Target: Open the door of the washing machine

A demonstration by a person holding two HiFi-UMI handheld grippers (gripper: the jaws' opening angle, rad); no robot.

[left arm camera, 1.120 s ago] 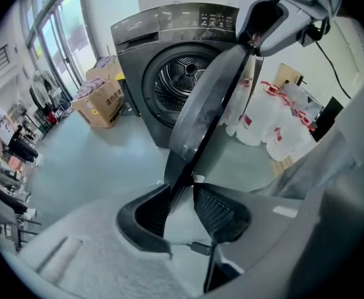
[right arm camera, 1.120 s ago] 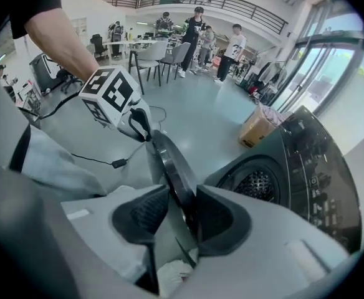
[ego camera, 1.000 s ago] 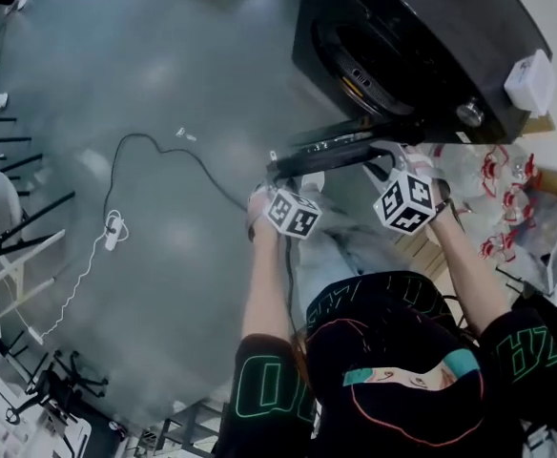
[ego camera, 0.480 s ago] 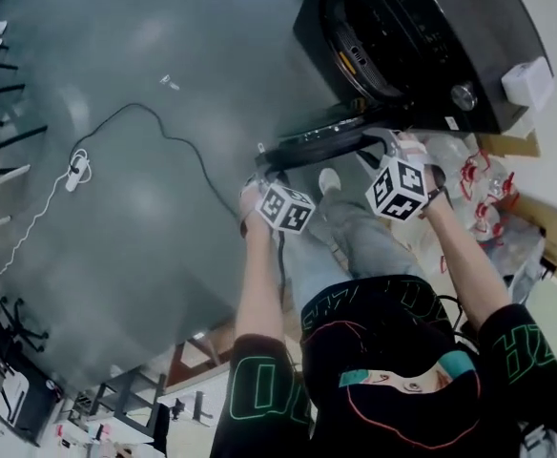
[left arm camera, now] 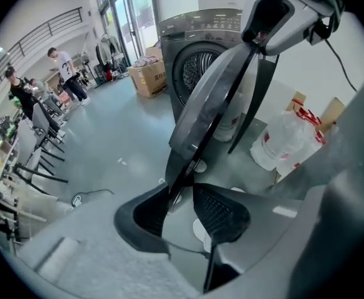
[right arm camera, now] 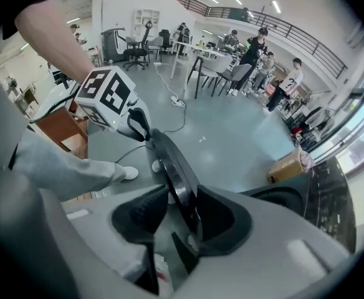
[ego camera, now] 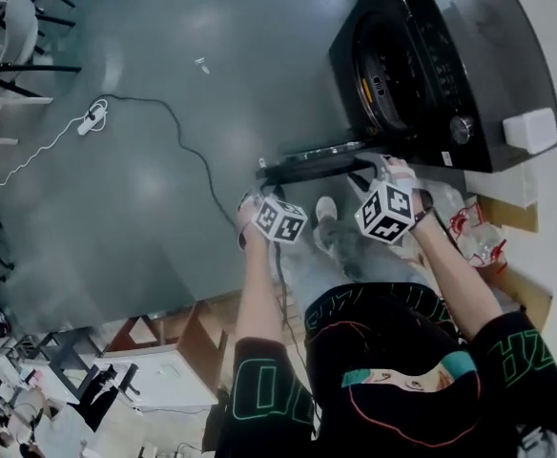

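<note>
The dark washing machine (ego camera: 450,55) stands at the upper right, its drum opening (ego camera: 388,74) uncovered. Its round door (ego camera: 317,163) is swung out and shows edge-on below the opening. My left gripper (ego camera: 264,177) holds the door's outer end. In the left gripper view the rim (left arm camera: 197,129) runs down between the jaws of this gripper (left arm camera: 179,195). Those jaws have just been opening a little, and the rim is still pinched between them. My right gripper (ego camera: 379,167) grips the door nearer the machine. In its own view this gripper (right arm camera: 182,210) is shut on the rim (right arm camera: 169,161).
A black cable and a white power strip (ego camera: 92,114) lie on the grey floor at left. Plastic bags with red print (ego camera: 469,222) and cardboard sit right of the machine. A white box (ego camera: 531,130) rests on the machine's top. The person's legs and a shoe (ego camera: 326,208) are under the door.
Both grippers have moved sideways with the door's rim between their jaws, and the door stands further out from the drum opening. The head view has shifted, so the machine sits further right.
</note>
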